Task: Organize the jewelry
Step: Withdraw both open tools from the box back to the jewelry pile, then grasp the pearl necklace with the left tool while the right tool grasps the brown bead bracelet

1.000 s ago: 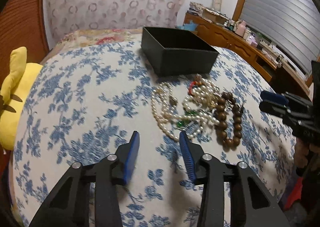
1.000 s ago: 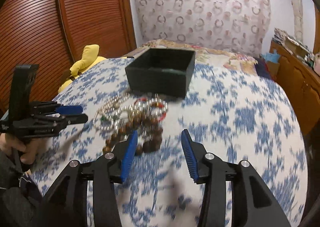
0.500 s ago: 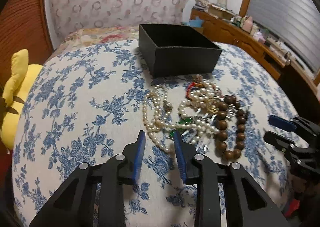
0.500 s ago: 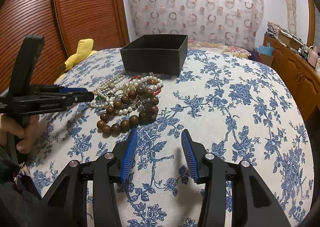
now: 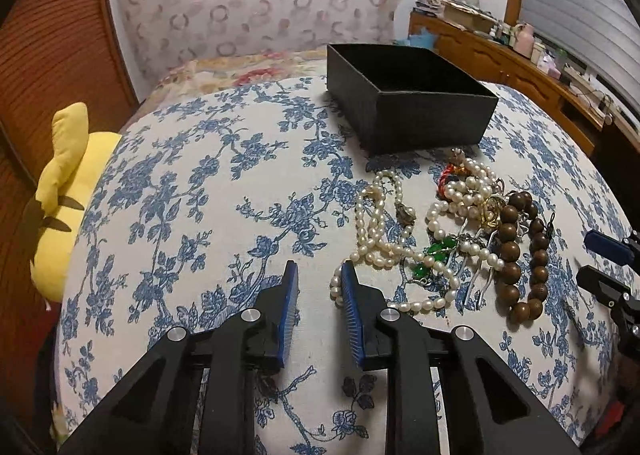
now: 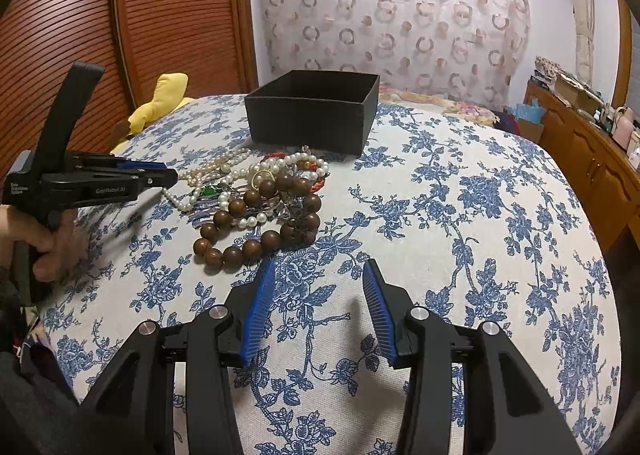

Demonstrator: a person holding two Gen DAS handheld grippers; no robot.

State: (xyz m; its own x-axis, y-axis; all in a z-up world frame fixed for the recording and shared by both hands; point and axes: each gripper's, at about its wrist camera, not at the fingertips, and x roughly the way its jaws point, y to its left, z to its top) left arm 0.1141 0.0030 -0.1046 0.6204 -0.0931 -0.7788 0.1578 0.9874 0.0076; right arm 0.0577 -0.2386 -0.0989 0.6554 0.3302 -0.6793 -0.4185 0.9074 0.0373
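A tangled heap of jewelry lies on the blue-flowered cloth point(image 5: 200, 195): a pearl necklace point(image 5: 376, 223), a brown wooden bead bracelet point(image 5: 516, 255), a green stone pendant point(image 5: 440, 247) and a red cord bracelet point(image 5: 446, 175). Behind the heap stands an open black box point(image 5: 420, 115). My left gripper point(image 5: 320, 267) hovers at the heap's near left edge. Its jaws are closing with only cloth between them, and the pearls lie just outside its right finger. My right gripper point(image 6: 320, 263) stands open and holds nothing, just short of the wooden beads point(image 6: 256, 215), with the box point(image 6: 308, 123) beyond.
A yellow plush toy point(image 5: 68, 191) lies at the cloth's left edge, against a slatted wooden door point(image 6: 180, 15). A wooden sideboard point(image 5: 520, 59) with clutter on top runs along the right. A hand point(image 6: 36, 239) holds the left gripper point(image 6: 160, 179) at the heap's left.
The left gripper's jaws have narrowed, and it has tipped downward and come closer to the pearls. The right gripper's view steadied after a blurred swing, its jaws the same width.
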